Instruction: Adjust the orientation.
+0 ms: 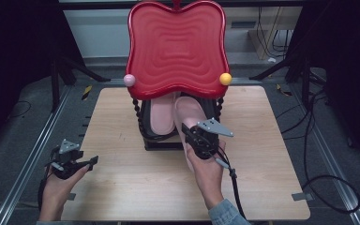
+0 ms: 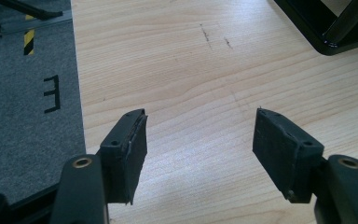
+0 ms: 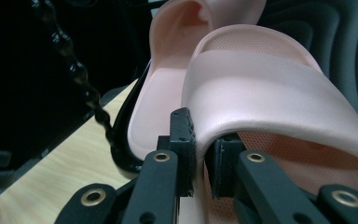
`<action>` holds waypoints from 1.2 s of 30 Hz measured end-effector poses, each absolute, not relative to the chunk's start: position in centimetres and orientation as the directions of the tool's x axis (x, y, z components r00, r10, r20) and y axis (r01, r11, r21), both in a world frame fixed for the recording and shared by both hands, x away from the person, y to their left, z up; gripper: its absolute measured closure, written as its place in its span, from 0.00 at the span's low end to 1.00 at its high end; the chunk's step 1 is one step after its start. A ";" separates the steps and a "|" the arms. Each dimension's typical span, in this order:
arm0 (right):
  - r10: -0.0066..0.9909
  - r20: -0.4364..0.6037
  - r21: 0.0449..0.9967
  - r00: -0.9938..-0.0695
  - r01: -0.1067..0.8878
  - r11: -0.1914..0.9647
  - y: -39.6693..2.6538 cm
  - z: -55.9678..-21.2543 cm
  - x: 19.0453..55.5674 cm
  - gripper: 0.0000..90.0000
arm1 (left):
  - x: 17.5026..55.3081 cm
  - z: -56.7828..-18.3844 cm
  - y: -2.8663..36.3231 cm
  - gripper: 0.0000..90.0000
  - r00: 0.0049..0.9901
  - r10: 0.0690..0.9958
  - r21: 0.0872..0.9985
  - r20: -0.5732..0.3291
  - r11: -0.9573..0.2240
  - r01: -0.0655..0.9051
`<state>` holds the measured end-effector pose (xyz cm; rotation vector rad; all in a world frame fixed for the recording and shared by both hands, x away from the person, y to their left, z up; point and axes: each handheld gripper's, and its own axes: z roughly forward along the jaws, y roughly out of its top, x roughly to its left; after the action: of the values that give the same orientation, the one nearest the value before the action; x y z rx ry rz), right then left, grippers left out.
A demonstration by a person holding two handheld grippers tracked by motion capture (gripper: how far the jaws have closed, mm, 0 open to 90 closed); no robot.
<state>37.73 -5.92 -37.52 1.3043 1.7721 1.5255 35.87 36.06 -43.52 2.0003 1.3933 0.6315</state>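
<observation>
Pink rubber is pinched in the right tool (image 3: 199,154), its jaws clamped on the side edge of a slipper (image 3: 279,93) lying half inside the black rack (image 1: 161,140) at the worktop's (image 1: 122,178) twelve o'clock. A second slipper (image 1: 161,115) sits just beside it at nine o'clock. The left tool (image 2: 200,140), at the worktop's eight o'clock, holds its jaws apart over bare wood.
</observation>
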 end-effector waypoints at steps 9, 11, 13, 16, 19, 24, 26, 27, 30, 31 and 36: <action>0.884 0.270 0.931 -0.382 0.339 -0.138 -5.5 -37.4 38.7 0.91 | 35.9 -43.5 36.0 0.39 0.330 0.943 0.718 0.035 -0.253 0.648; 0.890 0.269 0.931 -0.367 0.334 -0.144 -5.4 -37.3 39.2 0.91 | 35.9 -43.5 36.0 0.39 0.333 0.942 0.716 0.035 -0.256 0.650; 0.895 0.276 0.930 -0.351 0.334 -0.155 -5.3 -37.2 39.7 0.91 | 35.9 -43.6 35.9 0.39 0.334 0.942 0.715 0.032 -0.255 0.650; 0.906 0.280 0.930 -0.319 0.324 -0.173 -5.0 -37.2 40.4 0.91 | 36.0 -43.7 35.8 0.39 0.337 0.941 0.714 0.029 -0.255 0.652; 0.915 0.285 0.930 -0.285 0.313 -0.192 -4.8 -37.1 41.2 0.91 | 36.0 -43.7 35.8 0.39 0.338 0.941 0.714 0.028 -0.255 0.652; 0.925 0.289 0.923 -0.248 0.328 -0.200 -4.5 -37.3 42.6 0.90 | 35.9 -43.6 35.7 0.39 0.343 0.939 0.716 0.025 -0.256 0.649; 0.926 0.286 0.920 -0.248 0.343 -0.192 -4.3 -37.4 43.1 0.90 | 35.9 -43.6 35.7 0.39 0.341 0.940 0.719 0.027 -0.255 0.647; 0.927 0.277 0.921 -0.252 0.343 -0.182 -4.2 -37.5 43.2 0.89 | 35.9 -43.6 35.7 0.39 0.340 0.940 0.719 0.025 -0.253 0.648; 0.932 0.252 0.923 -0.261 0.355 -0.151 -3.9 -37.6 43.4 0.87 | 35.9 -43.6 35.8 0.39 0.339 0.940 0.719 0.025 -0.253 0.648; 0.929 0.253 0.919 -0.269 0.366 -0.145 -3.9 -37.7 43.6 0.86 | 35.9 -43.6 35.7 0.39 0.338 0.941 0.719 0.025 -0.252 0.648; 0.929 0.227 0.919 -0.294 0.380 -0.105 -3.9 -37.9 43.6 0.82 | 35.9 -43.6 35.6 0.39 0.342 0.939 0.718 0.024 -0.254 0.648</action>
<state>43.61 -3.85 -37.94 1.4380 1.6609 1.4019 35.92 35.56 -43.62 1.9958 1.3829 0.6133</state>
